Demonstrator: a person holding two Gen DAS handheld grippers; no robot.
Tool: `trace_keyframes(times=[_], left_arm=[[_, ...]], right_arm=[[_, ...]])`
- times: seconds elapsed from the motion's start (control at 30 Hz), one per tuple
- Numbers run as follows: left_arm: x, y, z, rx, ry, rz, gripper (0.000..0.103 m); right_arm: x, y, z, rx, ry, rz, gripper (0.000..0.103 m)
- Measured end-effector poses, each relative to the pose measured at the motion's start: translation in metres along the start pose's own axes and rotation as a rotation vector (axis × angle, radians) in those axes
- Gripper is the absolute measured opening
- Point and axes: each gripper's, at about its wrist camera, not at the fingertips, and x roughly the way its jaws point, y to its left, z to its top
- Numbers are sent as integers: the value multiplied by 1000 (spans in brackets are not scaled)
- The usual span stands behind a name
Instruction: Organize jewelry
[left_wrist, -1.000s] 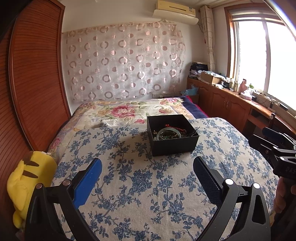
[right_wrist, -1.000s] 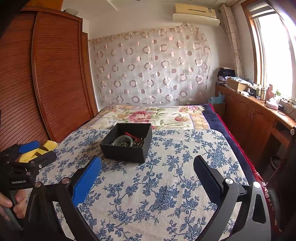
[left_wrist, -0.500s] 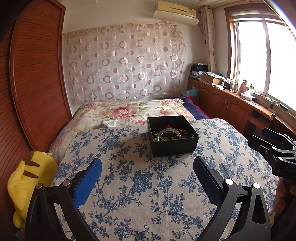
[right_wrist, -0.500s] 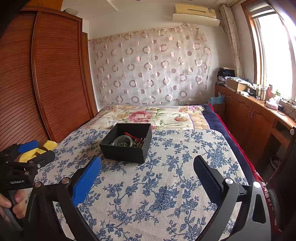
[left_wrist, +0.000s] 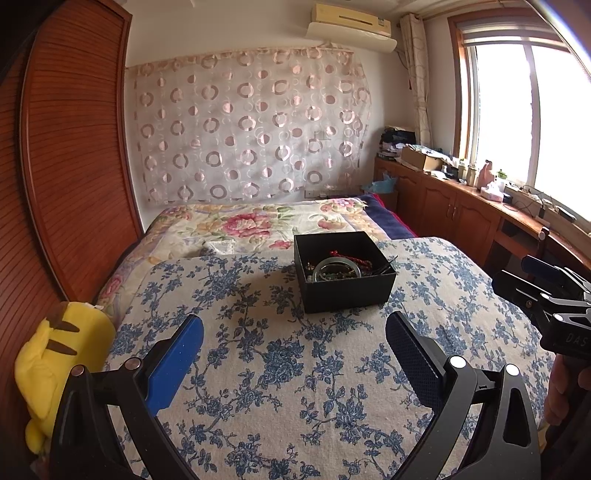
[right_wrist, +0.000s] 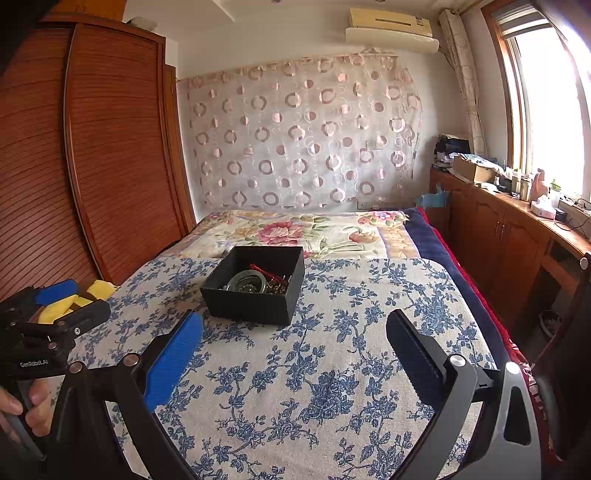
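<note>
A black open box (left_wrist: 347, 291) (right_wrist: 251, 306) sits on the blue-flowered bedspread (left_wrist: 280, 369) (right_wrist: 332, 369). Inside lie a pale green bangle (left_wrist: 337, 266) (right_wrist: 246, 281), a red cord bracelet (left_wrist: 351, 257) (right_wrist: 265, 272) and small dark pieces. My left gripper (left_wrist: 294, 332) hovers open over the cloth, short of the box, nothing between its fingers. My right gripper (right_wrist: 295, 328) is open too, just near and right of the box. Each gripper shows at the edge of the other view, held by a hand (right_wrist: 22, 406).
A yellow plush toy (left_wrist: 55, 354) lies at the bed's left edge beside the wooden wardrobe (left_wrist: 66, 166). A floral quilt (left_wrist: 258, 225) covers the far half of the bed. Low wooden cabinets (left_wrist: 454, 218) with clutter run along the right wall under the window.
Both views have shifted only slightly; the box sits a touch nearer in each. Both grippers stay open and empty.
</note>
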Motion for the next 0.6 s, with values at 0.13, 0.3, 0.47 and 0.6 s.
trace_keyframes(times=[0.13,0.3,0.47,0.6], left_arm=[[0,0,0,1,1,0,95],[0,0,-1,0,0,0,95],[-1,0,0,-1,0,2,95],[-1,0,0,-2,1,0,95]], right_arm=[[0,0,0,0,-1,2,100],[0,0,0,-1,-1,1,100],[0,0,0,0,-2,0,100],[0,0,-1,-1,-1,0,100]])
